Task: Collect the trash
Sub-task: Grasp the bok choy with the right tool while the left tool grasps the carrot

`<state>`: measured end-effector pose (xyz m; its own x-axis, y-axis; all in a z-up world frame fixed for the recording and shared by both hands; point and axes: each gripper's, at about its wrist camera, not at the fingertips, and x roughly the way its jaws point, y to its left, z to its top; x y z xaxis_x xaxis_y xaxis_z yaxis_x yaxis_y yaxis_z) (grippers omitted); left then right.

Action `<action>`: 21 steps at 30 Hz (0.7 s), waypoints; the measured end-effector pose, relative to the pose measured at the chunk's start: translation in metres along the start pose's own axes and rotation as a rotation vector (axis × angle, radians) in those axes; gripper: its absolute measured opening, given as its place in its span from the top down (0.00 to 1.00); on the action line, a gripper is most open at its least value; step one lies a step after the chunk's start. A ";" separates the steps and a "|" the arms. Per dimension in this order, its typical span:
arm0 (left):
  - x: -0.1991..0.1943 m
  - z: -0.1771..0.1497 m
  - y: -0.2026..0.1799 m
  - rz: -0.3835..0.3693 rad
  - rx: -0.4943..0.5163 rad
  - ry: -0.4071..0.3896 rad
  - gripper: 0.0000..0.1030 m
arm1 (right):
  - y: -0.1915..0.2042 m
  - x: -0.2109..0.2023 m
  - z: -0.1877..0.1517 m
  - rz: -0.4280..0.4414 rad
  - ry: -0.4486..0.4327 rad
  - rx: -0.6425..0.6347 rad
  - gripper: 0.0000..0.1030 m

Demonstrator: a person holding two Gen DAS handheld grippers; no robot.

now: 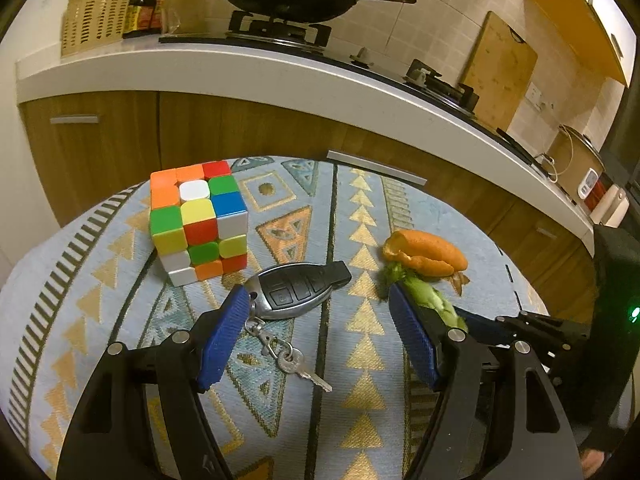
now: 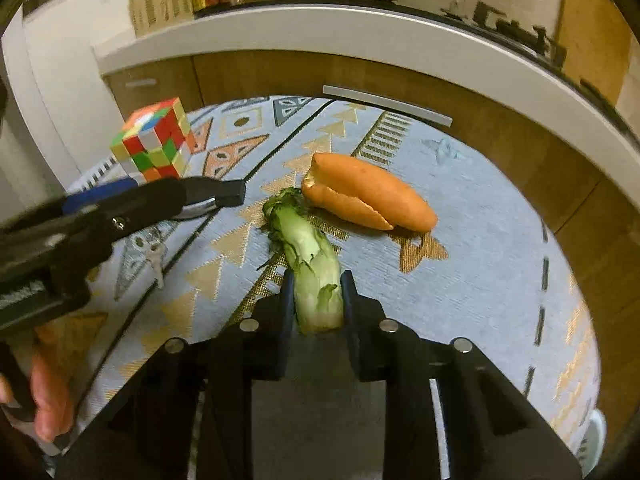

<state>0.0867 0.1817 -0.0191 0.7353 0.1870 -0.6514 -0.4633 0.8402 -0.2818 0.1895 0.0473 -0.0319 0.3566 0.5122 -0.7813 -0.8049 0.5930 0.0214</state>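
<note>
**Right gripper's got the veggie stalk, left one's just hanging over the keys**

The right hand-held gripper (image 2: pixel 316 280) is sitting low centre in its own view, and its jaws are squeezing the pale green vegetable stalk (image 2: pixel 310 256) from both sides. The stalk's leafy end is pointing up the frame, toward the orange peel (image 2: pixel 368 194), which is lying just beside it on the patterned cloth (image 2: pixel 500 240) covering the worktop.

In the left wrist view, the left hand-held gripper (image 1: pixel 316 300) is hovering with its blue pads spread wide apart and nothing between them but cloth. The car key fob (image 1: pixel 298 290) is lying centre frame, right next to the left pad, with a small key ring (image 1: pixel 290 358) trailing toward the bottom. The puzzle cube (image 1: pixel 198 220) is sitting at the left of that frame, well apart from the peel at the right.
</note>
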 end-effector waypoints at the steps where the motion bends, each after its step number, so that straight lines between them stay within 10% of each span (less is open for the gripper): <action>1: 0.001 -0.001 0.000 -0.006 0.001 0.005 0.32 | -0.003 -0.003 -0.001 -0.005 -0.009 0.015 0.81; 21: 0.090 0.041 -0.066 -0.194 0.259 0.264 0.28 | -0.101 -0.076 -0.052 -0.118 -0.229 0.420 0.81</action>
<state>0.2037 0.1636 -0.0304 0.6291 -0.0957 -0.7714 -0.1642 0.9537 -0.2522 0.2187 -0.0834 -0.0070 0.5665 0.5221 -0.6376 -0.5086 0.8303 0.2280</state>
